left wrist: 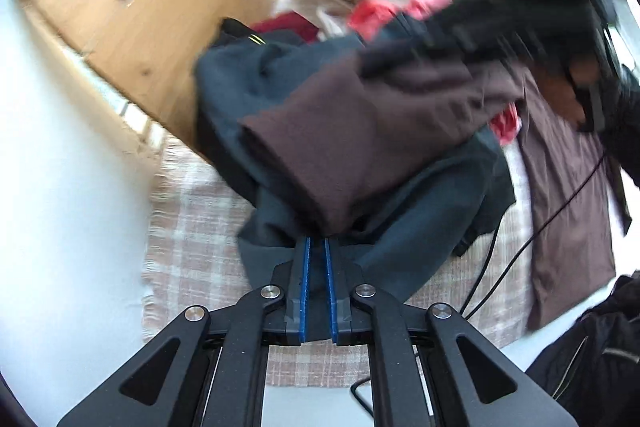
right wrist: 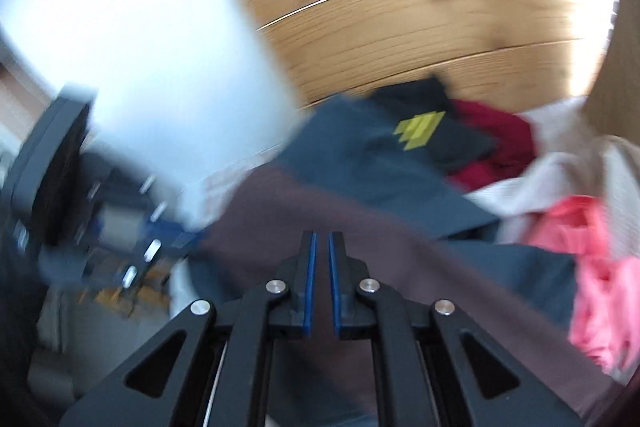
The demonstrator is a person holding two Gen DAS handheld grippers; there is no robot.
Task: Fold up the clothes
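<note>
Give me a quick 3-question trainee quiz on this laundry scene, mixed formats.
1. True or false: the left hand-held gripper is wide open.
2. Which garment shows a yellow logo? A) pink top B) dark blue shirt C) brown garment
3. Fill in: the clothes pile sits on a checked ____.

Key:
1. False; its jaws stand nearly closed on the brown garment.
2. B, the dark blue shirt.
3. Blanket.
</note>
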